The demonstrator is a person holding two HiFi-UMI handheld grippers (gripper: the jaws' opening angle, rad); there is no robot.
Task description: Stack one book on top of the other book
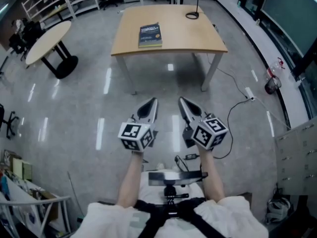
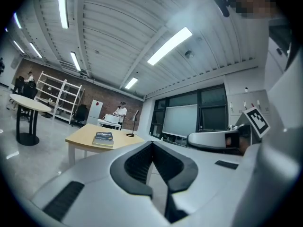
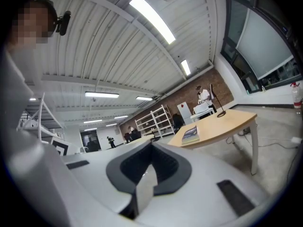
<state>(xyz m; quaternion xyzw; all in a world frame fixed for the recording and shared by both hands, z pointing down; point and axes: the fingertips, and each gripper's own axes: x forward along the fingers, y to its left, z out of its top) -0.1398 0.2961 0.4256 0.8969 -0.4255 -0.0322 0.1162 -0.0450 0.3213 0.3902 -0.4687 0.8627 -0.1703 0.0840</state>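
Note:
Dark-covered books [image 1: 150, 34] lie in one stack on the wooden table [image 1: 198, 36], left of its middle. The same stack [image 2: 104, 139] shows in the left gripper view and again [image 3: 191, 134] in the right gripper view. My left gripper [image 1: 152, 103] and right gripper [image 1: 183, 101] hang side by side over the floor, well short of the table. Both are shut with nothing between the jaws. Each points level toward the table.
A black lamp base [image 1: 192, 15] sits at the table's far right. A round table [image 1: 48, 39] stands to the left, white shelving [image 1: 59, 1] behind it. A cable and power strip [image 1: 249, 95] run across the floor at the right. A person [image 2: 121, 111] stands beyond the table.

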